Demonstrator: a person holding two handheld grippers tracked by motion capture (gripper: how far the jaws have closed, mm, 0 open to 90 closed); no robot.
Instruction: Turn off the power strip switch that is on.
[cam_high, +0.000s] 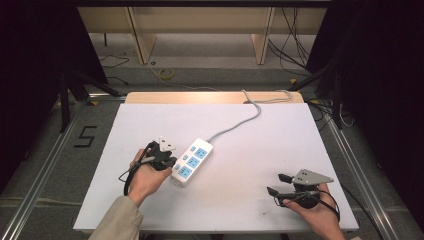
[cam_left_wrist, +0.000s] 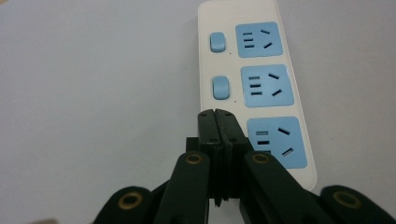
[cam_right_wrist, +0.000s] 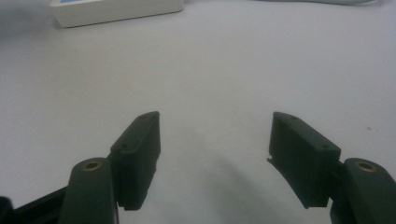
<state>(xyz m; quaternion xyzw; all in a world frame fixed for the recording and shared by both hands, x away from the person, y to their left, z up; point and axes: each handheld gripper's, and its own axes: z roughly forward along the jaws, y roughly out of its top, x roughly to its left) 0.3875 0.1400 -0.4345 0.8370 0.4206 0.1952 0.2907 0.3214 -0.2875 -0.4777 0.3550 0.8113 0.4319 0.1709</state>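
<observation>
Near right, the right gripper (cam_high: 278, 184) rests idle on the table (cam_high: 250, 210), jaws apart and empty. Farther left, the left gripper (cam_left_wrist: 217, 116), jaws together, pokes at the power strip's (cam_high: 192, 160) nearest switch, likely toggling it.

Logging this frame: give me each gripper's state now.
Left gripper: closed, nothing between the jaws, tips at the power strip.
Right gripper: open, empty, over the bare table.

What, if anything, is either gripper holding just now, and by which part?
Nothing is held. The left gripper is shut and empty, its tips over the power strip beside the switches; the right gripper is open above the bare table.
</observation>
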